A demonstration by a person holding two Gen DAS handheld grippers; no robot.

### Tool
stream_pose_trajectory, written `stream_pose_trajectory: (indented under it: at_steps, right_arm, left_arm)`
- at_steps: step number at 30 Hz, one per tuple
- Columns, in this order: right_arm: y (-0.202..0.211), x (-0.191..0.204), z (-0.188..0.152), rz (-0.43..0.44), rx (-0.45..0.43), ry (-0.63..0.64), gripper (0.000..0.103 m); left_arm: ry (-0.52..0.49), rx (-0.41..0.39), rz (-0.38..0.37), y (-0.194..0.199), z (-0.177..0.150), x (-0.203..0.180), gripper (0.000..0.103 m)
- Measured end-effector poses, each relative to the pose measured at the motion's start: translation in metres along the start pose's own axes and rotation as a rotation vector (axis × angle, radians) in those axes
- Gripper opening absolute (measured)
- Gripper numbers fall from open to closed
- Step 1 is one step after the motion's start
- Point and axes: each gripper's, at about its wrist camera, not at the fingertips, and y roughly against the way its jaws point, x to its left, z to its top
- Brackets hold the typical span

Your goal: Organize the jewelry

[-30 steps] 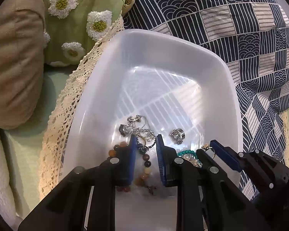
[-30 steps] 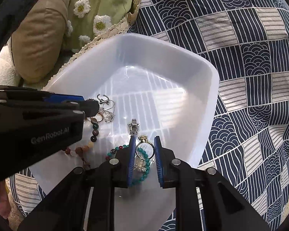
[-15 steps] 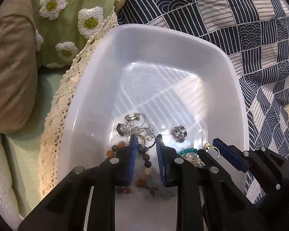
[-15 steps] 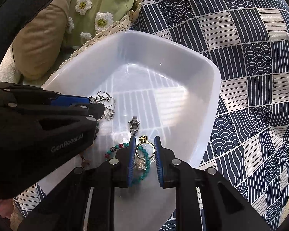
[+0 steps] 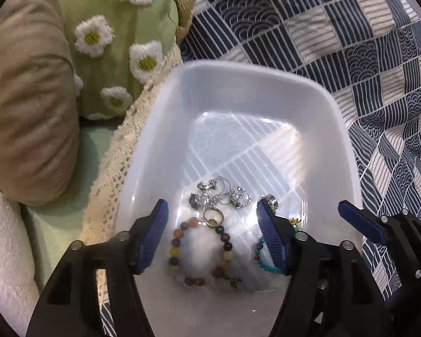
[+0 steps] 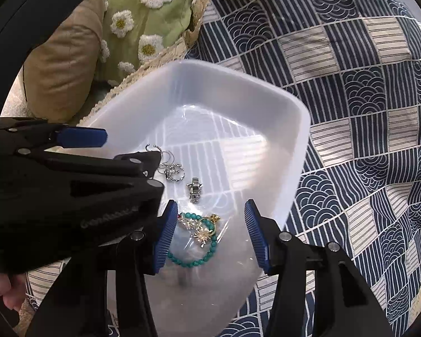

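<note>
1. I hold both grippers tilted down over a white tray (image 5: 160,129) that rests on a navy patterned quilt (image 5: 350,42). A green daisy pillow (image 5: 112,28) and a tan cushion (image 5: 28,98) lie beyond the tray's left rim.
2. Left gripper (image 5: 213,233): its fingers (image 5: 153,238) have just been opening and now stand wide apart, gripping nothing.
3. Between the left fingers, on the tray floor, lies a bracelet of brown and amber beads (image 5: 199,250). A gold ring (image 5: 213,216) rests against its far edge. Neither pad touches the beads.
4. Just past the left fingertips sits a tangle of silver pieces (image 5: 219,195). A silver ring (image 5: 270,200) lies at the tip of the right-hand finger of this gripper; I cannot tell whether they touch.
5. Right gripper (image 6: 207,230): its fingers (image 6: 165,236) have also just been opening and stand about half spread, holding nothing.
6. Between the right fingers lies a turquoise bead bracelet (image 6: 199,252) with a gold charm (image 6: 202,231) across it, nearer the left-hand pad. I see clear tray floor between it and the other pad.
7. The silver ring appears in the right view as a small upright piece (image 6: 195,189), just beyond the turquoise bracelet.
8. All jewelry seen lies inside the tray, at its near end.
</note>
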Motion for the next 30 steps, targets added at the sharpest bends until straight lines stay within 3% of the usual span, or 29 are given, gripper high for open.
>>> stream_pose_trajectory:
  at_steps: [3, 6, 9, 14, 24, 30]
  right_arm:
    - [0.017, -0.005, 0.000, -0.026, -0.046, 0.000, 0.065]
    - [0.031, -0.009, -0.003, -0.043, -0.085, 0.000, 0.078]
    - [0.043, -0.013, -0.011, -0.073, -0.116, 0.008, 0.085]
    - [0.053, -0.014, -0.029, -0.103, -0.111, 0.026, 0.089]
    - [0.057, -0.013, -0.038, -0.103, -0.113, -0.008, 0.089]
    - [0.059, -0.015, -0.043, -0.094, -0.108, -0.029, 0.089]
  left_arm:
    - [-0.024, -0.077, -0.014, 0.021, 0.000, -0.003, 0.087]
    - [-0.065, -0.176, 0.019, 0.048, -0.003, -0.008, 0.088]
    - [-0.084, -0.208, 0.012, 0.064, -0.009, -0.012, 0.089]
    - [-0.150, -0.230, 0.009, 0.078, -0.020, -0.025, 0.090]
    - [-0.132, -0.213, 0.192, 0.073, -0.040, -0.025, 0.091]
    - [-0.128, -0.196, 0.208, 0.070, -0.043, -0.018, 0.091]
